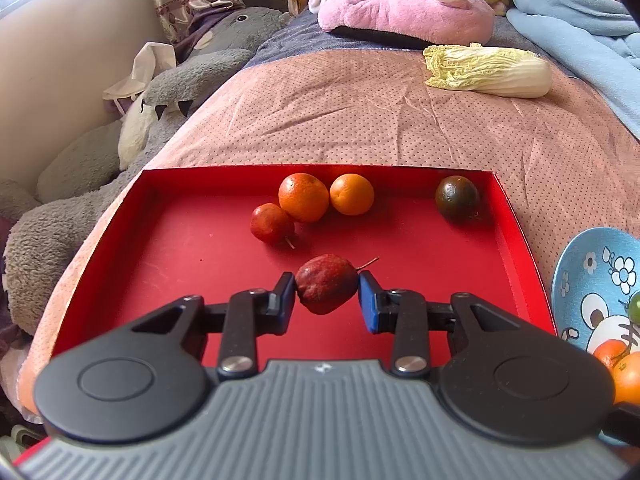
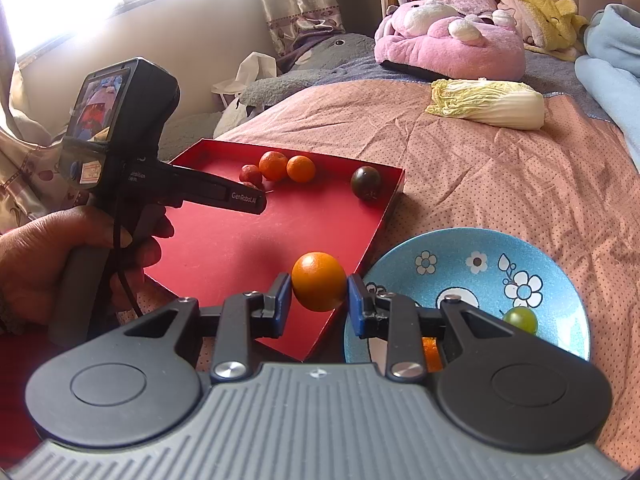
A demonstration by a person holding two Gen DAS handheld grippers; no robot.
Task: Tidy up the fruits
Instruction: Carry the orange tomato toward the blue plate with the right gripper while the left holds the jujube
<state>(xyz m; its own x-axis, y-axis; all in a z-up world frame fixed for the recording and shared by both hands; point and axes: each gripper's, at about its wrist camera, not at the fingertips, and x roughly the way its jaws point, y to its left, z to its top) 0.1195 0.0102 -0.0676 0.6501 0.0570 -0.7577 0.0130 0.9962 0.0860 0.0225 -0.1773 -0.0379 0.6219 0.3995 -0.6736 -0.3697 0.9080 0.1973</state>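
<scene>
Red tray (image 1: 120,264) on a pink dotted bedspread (image 1: 360,120), its right edge just beside a blue flowered plate (image 2: 560,264). The tray's near and left floor lies bare; the bedspread beyond its far edge is open up to a napa cabbage (image 1: 486,70) near the bed's far right. A grey plush (image 1: 80,208) lines the bed's left edge; a pink plush (image 1: 404,4) and a blue blanket (image 1: 580,4) close the far end.

Along the tray's far edge: two oranges (image 1: 303,197) (image 1: 351,194), a small red fruit (image 1: 272,223) touching the left one, and a dark green fruit (image 1: 457,198) by the far right corner.

The left gripper (image 1: 327,290) pinches a wrinkled red fruit (image 1: 326,288) over the tray's near middle. The right gripper (image 2: 319,282) pinches an orange (image 2: 319,281) over the tray's right edge. The plate holds a green fruit (image 2: 520,319) and an orange piece (image 2: 431,354), mostly hidden.
</scene>
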